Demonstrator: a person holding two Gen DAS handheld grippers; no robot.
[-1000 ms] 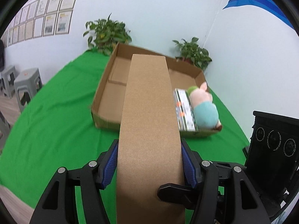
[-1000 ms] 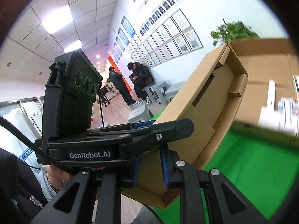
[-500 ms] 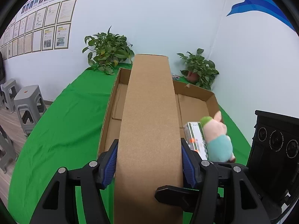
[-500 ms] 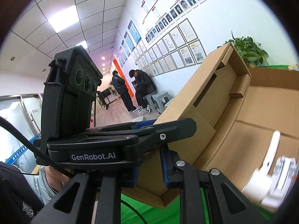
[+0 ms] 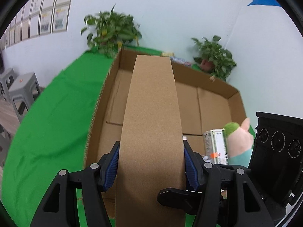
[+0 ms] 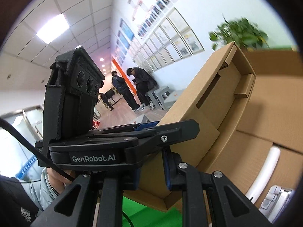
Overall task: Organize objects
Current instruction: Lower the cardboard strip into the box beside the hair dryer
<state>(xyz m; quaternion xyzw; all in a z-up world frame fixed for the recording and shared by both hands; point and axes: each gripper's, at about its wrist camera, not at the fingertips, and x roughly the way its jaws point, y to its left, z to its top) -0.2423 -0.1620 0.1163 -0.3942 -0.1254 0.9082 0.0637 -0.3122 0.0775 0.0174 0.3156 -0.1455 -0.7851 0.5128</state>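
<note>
A small flat cardboard carton (image 5: 151, 123) is carried by both grippers above the big open cardboard box (image 5: 214, 102) on the green cloth. My left gripper (image 5: 151, 164) is shut on the carton, blue pads pressing on its two long sides. My right gripper (image 6: 151, 170) is shut on the thin side wall of the same carton (image 6: 217, 98), whose open inside faces the right wrist view. In the big box's near right corner lie a pink plush pig (image 5: 240, 141) and a silver carton (image 5: 215, 145). A white object (image 6: 265, 170) lies on the big box's floor (image 6: 265, 113).
Two potted plants (image 5: 111, 30) (image 5: 214, 54) stand at the table's far edge by the white wall. Grey stools (image 5: 22, 92) stand off the table to the left. Two people (image 6: 132, 87) stand far down the corridor. Green cloth (image 5: 53, 123) lies left of the big box.
Both grippers have carried the small carton forward, from in front of the big box to above its near part. The big box, pig and silver carton now appear closer and lower.
</note>
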